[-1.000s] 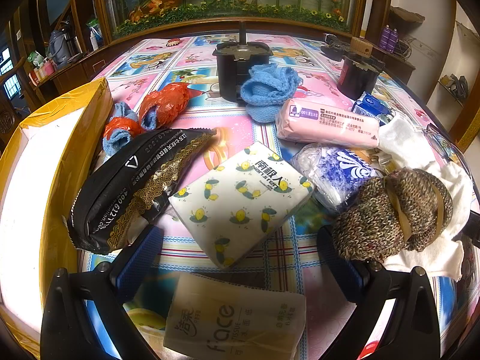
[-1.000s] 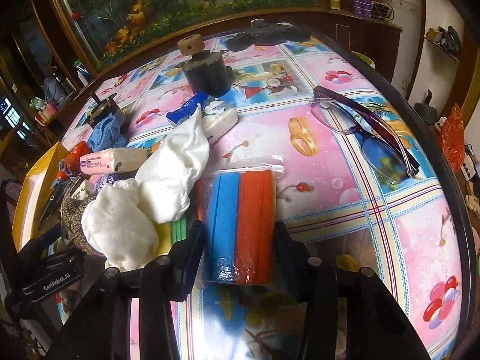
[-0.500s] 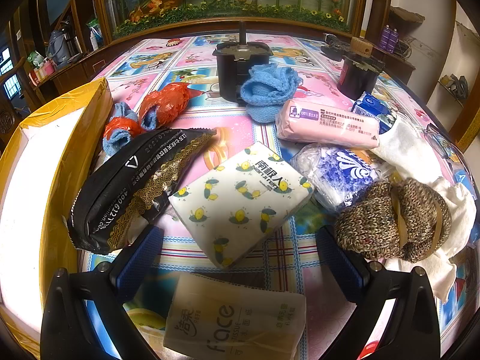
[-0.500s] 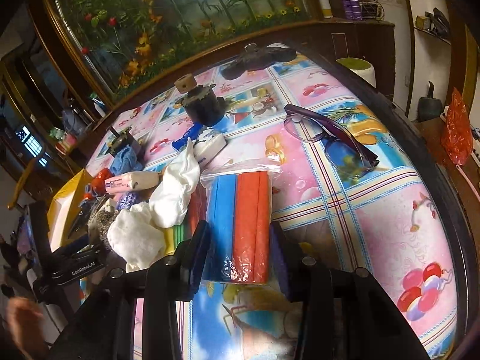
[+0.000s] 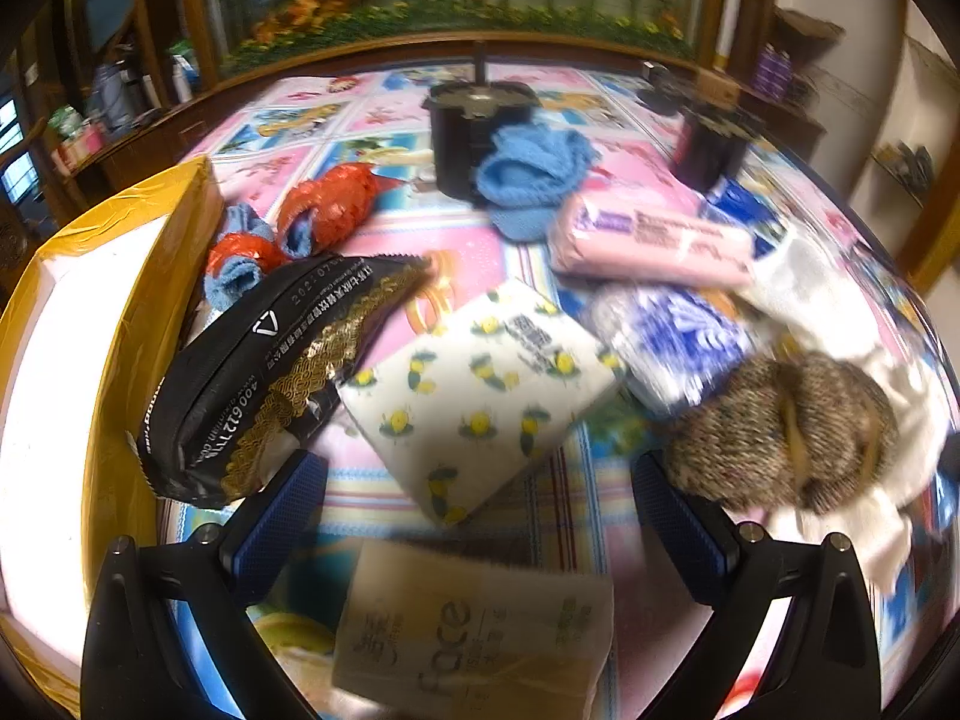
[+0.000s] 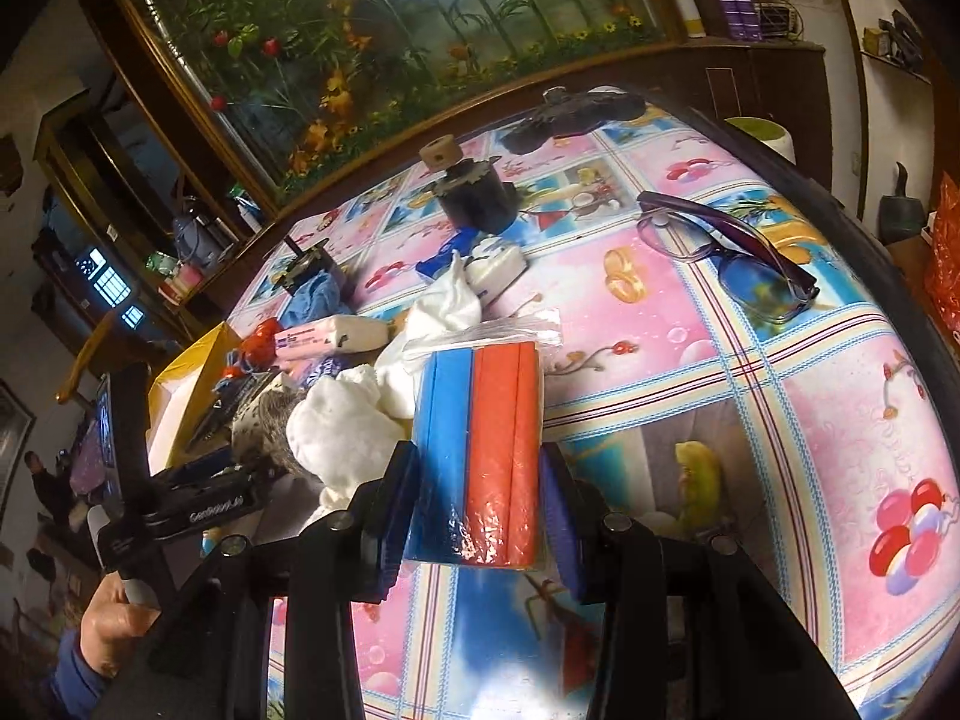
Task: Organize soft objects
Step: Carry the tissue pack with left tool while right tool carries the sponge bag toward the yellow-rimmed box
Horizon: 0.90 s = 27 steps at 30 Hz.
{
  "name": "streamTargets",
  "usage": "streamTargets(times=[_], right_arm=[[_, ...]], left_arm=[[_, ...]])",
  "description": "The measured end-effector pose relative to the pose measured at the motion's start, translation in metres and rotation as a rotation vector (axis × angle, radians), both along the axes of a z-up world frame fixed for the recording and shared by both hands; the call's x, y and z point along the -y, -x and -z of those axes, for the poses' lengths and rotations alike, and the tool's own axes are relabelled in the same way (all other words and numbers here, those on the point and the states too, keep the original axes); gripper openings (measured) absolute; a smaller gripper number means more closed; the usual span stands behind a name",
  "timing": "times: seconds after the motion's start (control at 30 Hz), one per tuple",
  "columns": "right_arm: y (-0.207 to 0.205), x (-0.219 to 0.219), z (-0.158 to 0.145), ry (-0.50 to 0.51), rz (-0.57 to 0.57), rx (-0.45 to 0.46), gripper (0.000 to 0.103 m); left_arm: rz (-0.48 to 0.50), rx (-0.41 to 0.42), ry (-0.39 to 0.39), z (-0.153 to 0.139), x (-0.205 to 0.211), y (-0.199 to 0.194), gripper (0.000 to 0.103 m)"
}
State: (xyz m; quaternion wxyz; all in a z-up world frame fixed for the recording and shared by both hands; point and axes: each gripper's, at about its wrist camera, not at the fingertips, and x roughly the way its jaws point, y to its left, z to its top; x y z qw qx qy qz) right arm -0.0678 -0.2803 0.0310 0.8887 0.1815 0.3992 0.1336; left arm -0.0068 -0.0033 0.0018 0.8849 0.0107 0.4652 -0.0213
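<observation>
The right gripper (image 6: pixel 480 480) has its blue pads pressed against both sides of a clear bag of blue and orange sponge strips (image 6: pixel 480 438); the jaws narrowed onto it over the last second and then held, so the grip looks settled. Compared with a second ago the bag sits clear of the white cloths (image 6: pixel 384 402) and the view has tipped up toward the room, which suggests the pack is being lifted off the cartoon-print tablecloth (image 6: pixel 840 420). The left gripper (image 5: pixel 480 510) hangs open and unmoved over the lemon-print tissue pack (image 5: pixel 480 396), holding nothing (the yellow-taped box (image 5: pixel 120 324) beside it is the likely destination).
</observation>
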Motion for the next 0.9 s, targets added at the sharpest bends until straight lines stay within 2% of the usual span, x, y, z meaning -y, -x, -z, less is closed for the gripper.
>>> streamTargets(times=[0.03,0.17,0.2,0.3,0.37,0.73,0.8,0.9], right_arm=[[0.001,-0.001,0.0,0.0,-0.006,0.002,0.043],[0.004,0.0,-0.002,-0.001,-0.013,0.008,0.043],[0.005,0.0,-0.002,-0.001,-0.013,0.012,0.043],[0.005,0.002,-0.003,-0.005,-0.012,0.018,0.043],[0.005,0.002,-0.003,-0.011,-0.013,0.02,0.043],[0.011,-0.001,-0.009,-0.012,-0.028,0.044,0.043],[0.012,-0.002,-0.011,-0.011,-0.03,0.05,0.043],[0.013,-0.004,-0.012,-0.011,-0.033,0.054,0.043]], left_arm=[[0.06,-0.024,0.005,-0.001,-0.002,0.004,0.103],[0.096,-0.08,0.013,-0.003,-0.013,0.019,0.103],[0.117,-0.087,0.031,-0.004,-0.015,0.024,0.103],[0.182,-0.098,0.15,-0.009,-0.026,0.043,0.103],[0.202,-0.101,0.171,-0.01,-0.029,0.049,0.103],[0.196,-0.078,0.091,-0.006,-0.016,0.038,0.102],[0.198,-0.066,0.066,-0.006,-0.014,0.042,0.097],[0.179,-0.04,0.069,-0.01,-0.018,0.046,0.079]])
